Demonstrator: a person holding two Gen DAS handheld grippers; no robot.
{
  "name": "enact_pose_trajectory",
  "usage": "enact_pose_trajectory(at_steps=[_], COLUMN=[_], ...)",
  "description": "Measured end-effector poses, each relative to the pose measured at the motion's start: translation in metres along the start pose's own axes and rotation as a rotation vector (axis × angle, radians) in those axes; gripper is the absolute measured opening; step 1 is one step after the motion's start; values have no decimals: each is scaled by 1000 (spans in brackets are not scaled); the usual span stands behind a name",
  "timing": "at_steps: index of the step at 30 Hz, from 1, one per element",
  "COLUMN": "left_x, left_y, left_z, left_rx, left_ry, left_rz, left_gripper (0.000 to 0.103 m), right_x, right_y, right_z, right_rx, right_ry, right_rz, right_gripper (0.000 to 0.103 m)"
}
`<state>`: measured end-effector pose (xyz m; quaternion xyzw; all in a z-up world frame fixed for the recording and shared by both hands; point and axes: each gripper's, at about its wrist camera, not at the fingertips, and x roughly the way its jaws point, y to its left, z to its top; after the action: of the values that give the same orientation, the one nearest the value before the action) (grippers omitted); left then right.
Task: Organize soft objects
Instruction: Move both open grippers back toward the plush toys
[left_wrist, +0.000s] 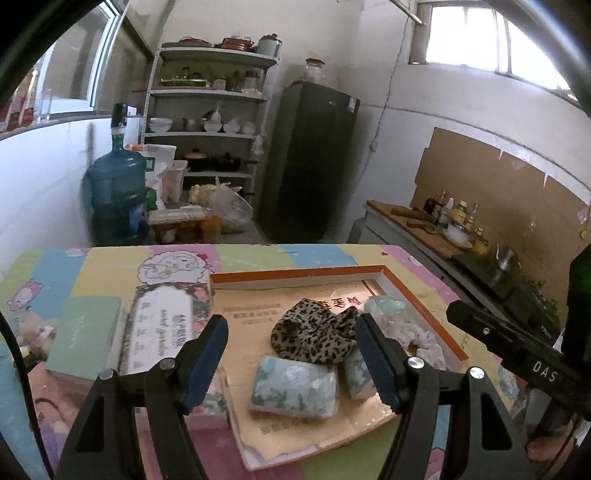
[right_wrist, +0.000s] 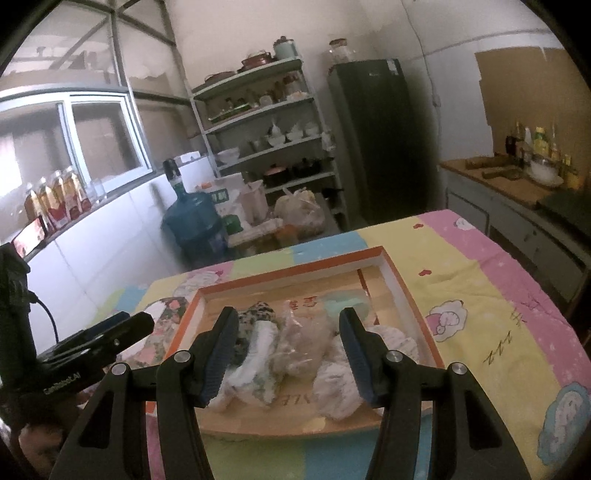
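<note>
1. Left wrist view: the soft objects are gathered inside an orange-rimmed shallow box (left_wrist: 424, 295) lined with printed cardboard. A leopard-print cloth (left_wrist: 314, 334) lies crumpled near the middle, and a floral tissue pack (left_wrist: 295, 386) sits just in front of it, touching its near edge. A second floral pack (left_wrist: 356, 373) is beside the first, partly hidden behind a finger. Grouping them in one box appears to be the point of the task.
2. A pale green bundle (left_wrist: 384, 306) lies at the box's far right corner, with whitish crumpled cloth (left_wrist: 424, 339) beside it along the right wall. What that cloth is cannot be told.
3. The left gripper (left_wrist: 291, 363) hangs above the near part of the box with its fingers wide apart and nothing between the pads, so it is carrying nothing.
4. Right wrist view: the right gripper (right_wrist: 288, 356) likewise has its fingers apart and empty above the box (right_wrist: 402, 280). A clear plastic bag (right_wrist: 306, 336) and a white cloth bundle (right_wrist: 336, 391) lie below it, untouched.
5. Left of the box sit a floral-lidded box (left_wrist: 162, 325) and a plain green box (left_wrist: 85, 336), flat on a patchwork cartoon table cover (left_wrist: 110, 269).
6. Judging from this, most items are already in, and both tools seem free for another item.
</note>
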<state>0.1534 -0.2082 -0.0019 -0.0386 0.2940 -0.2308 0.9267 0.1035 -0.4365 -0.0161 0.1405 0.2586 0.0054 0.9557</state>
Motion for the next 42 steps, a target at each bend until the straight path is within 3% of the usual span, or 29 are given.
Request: enact_pose_trajectory(at_steps=[24,33,42], left_x=[-106,-136,-169], left_y=[34,63,99], left_z=[-30,-50,-68], left_rx=[49,17,-18], left_ry=[-148,-160,-196], left_rz=[149,198,293], left_gripper=[71,71,71], right_x=[-29,-39,-44], right_y=[83,115,148], right_z=[-29,-43,-56], right_rx=[-74,-113,-157], right_ry=[-23,-13,-3], right_rz=[74,115,148], right_gripper=[59,59,59])
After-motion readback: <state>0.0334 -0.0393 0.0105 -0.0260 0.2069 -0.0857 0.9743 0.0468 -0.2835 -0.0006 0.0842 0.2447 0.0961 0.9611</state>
